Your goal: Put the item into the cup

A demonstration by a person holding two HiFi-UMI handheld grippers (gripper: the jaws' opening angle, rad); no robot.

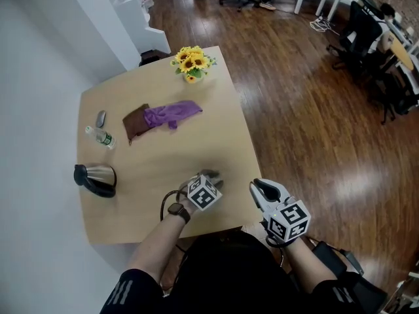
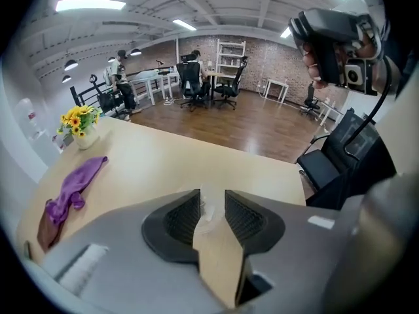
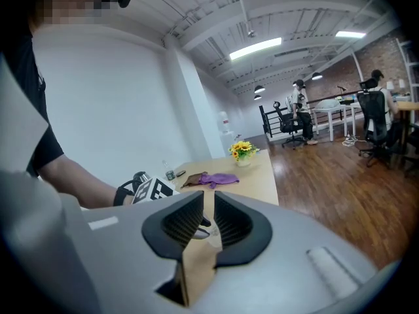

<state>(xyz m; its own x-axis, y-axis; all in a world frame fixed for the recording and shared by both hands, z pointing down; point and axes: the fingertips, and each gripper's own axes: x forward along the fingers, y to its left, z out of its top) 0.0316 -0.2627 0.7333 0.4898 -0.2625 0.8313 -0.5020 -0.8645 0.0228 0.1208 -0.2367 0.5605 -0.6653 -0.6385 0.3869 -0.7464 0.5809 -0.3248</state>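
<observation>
My left gripper (image 1: 211,175) hovers low over the near part of the wooden table (image 1: 196,146). In the left gripper view its jaws (image 2: 213,205) stand apart, and a small pale, see-through thing (image 2: 208,209) shows in the gap; I cannot tell what it is or whether the pads touch it. My right gripper (image 1: 255,187) is at the table's near right edge and points at the left one. Its jaws (image 3: 209,218) show a narrow gap with nothing gripped. The left gripper's marker cube (image 3: 154,190) lies just beyond them. I see no plain cup.
A vase of sunflowers (image 1: 192,64) stands at the far edge. A purple cloth (image 1: 173,114) lies on a brown one (image 1: 135,122) mid-table. A water bottle (image 1: 100,137), a small grey object (image 1: 101,118) and a steel kettle (image 1: 97,179) line the left side. Wooden floor and office chairs lie to the right.
</observation>
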